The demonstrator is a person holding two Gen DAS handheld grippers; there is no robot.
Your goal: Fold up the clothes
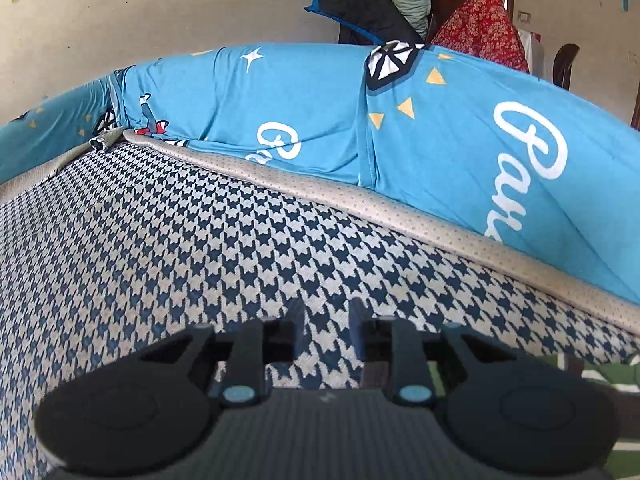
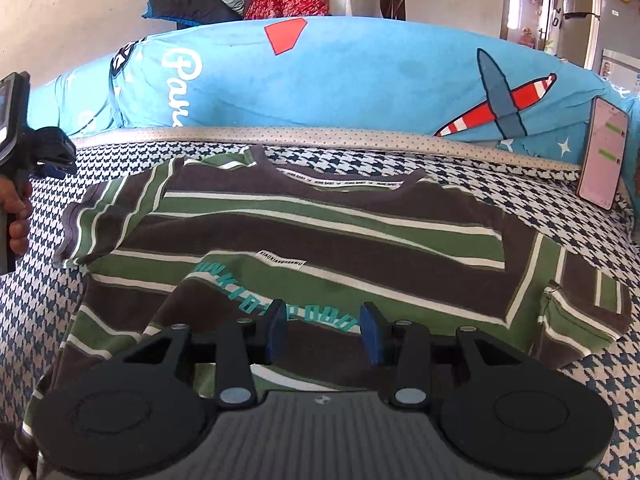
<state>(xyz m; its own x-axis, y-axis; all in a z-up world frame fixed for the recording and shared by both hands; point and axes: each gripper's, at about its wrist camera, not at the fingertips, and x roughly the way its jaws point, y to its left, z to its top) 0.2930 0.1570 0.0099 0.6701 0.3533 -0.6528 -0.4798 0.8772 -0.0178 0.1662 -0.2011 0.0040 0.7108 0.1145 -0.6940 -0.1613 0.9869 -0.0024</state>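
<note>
Plainly, the striped T-shirt (image 2: 320,240) lies flat on the houndstooth cover (image 2: 500,184), its collar toward the far side and its near hem hidden under the right gripper (image 2: 322,330); that gripper hangs over the shirt's teal lettering with its jaws spread and nothing between them. At the left edge of the right wrist view the left gripper's body is cut off, and a hand (image 2: 18,220) grips its handle, only partly seen. In the left wrist view the left gripper (image 1: 322,330) hovers with jaws parted over bare houndstooth cover (image 1: 200,240); only a green sliver of the shirt (image 1: 600,368) shows at the near right. Beyond rises a blue cushion (image 2: 360,76) with white script cut short by a fold; a phone (image 2: 604,156) leans against it at the far right, its screen text too small to read.
</note>
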